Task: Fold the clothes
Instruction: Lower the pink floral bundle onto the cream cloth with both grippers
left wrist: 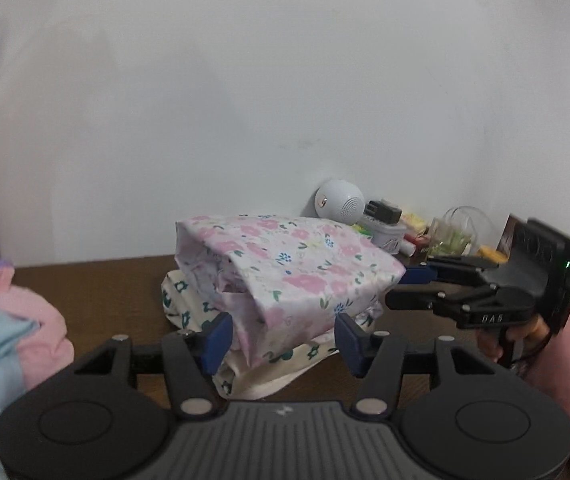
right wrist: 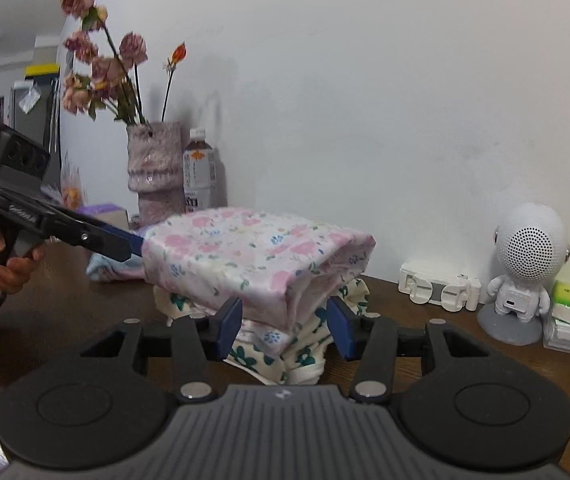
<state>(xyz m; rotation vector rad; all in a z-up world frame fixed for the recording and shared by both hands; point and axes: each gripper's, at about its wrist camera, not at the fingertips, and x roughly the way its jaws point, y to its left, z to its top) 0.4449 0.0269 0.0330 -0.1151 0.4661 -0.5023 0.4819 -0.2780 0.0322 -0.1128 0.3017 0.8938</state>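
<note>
"DAS" on right tool [left wrist: 399,286]

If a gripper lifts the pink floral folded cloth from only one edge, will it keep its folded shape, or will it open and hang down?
The pink floral cloth looks thin and soft, its layers loose at the open end, so it would probably unfold and droop. It likely weighs little. It lies on the green-flowered cloth, so a push may slide it off or drag that one along.

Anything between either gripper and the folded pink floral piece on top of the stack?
Nothing visible. The left gripper and right gripper are both open, right at the pink floral garment, which rests on a green-flowered garment.
</note>
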